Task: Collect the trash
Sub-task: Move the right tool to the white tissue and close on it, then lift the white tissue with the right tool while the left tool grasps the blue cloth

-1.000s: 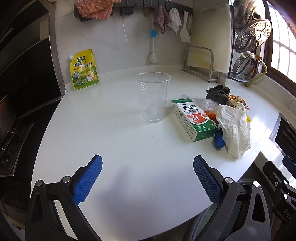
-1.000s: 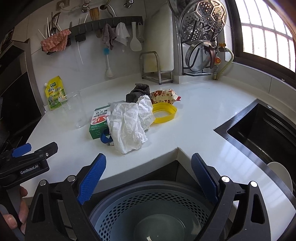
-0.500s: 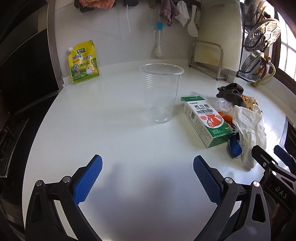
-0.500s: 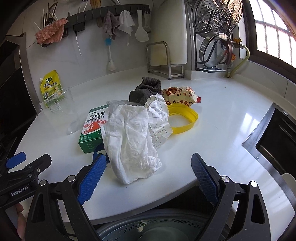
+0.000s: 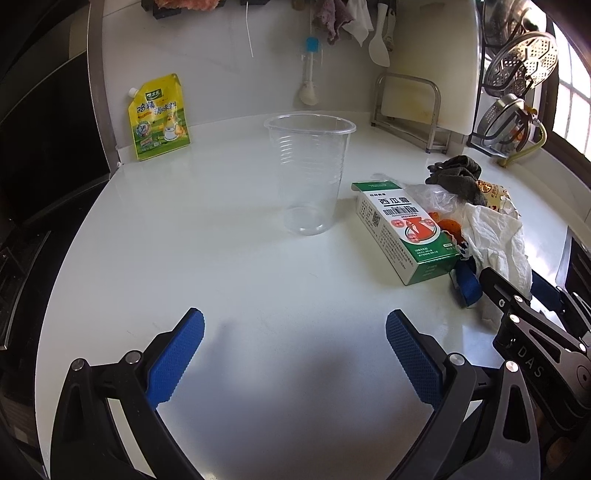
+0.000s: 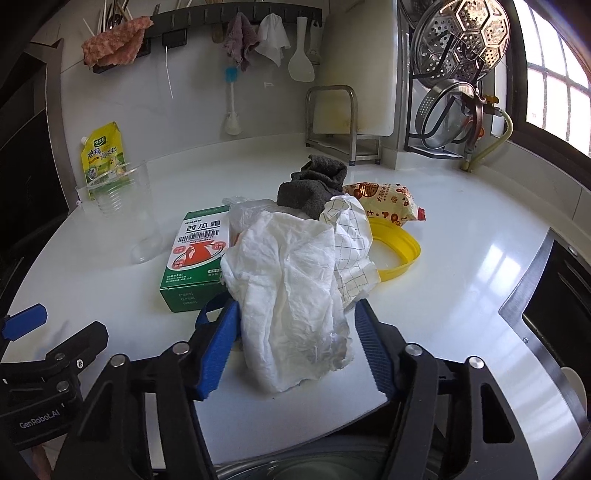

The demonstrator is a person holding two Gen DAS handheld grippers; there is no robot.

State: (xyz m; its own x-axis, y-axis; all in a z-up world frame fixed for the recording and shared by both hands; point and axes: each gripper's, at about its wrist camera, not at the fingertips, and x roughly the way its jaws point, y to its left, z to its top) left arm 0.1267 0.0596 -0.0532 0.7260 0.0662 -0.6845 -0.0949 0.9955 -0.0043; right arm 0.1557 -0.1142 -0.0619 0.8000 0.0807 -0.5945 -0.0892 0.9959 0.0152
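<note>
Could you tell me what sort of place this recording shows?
Most likely a home kitchen: a white counter beside a sink, a wall rail hung with cloths and a spatula, and steamer racks by the window.

White countertop [image 6: 461, 258], tiled wall [image 6: 199, 110], sunlit window [image 6: 554, 92], sink [image 6: 561, 306] at right.
</note>
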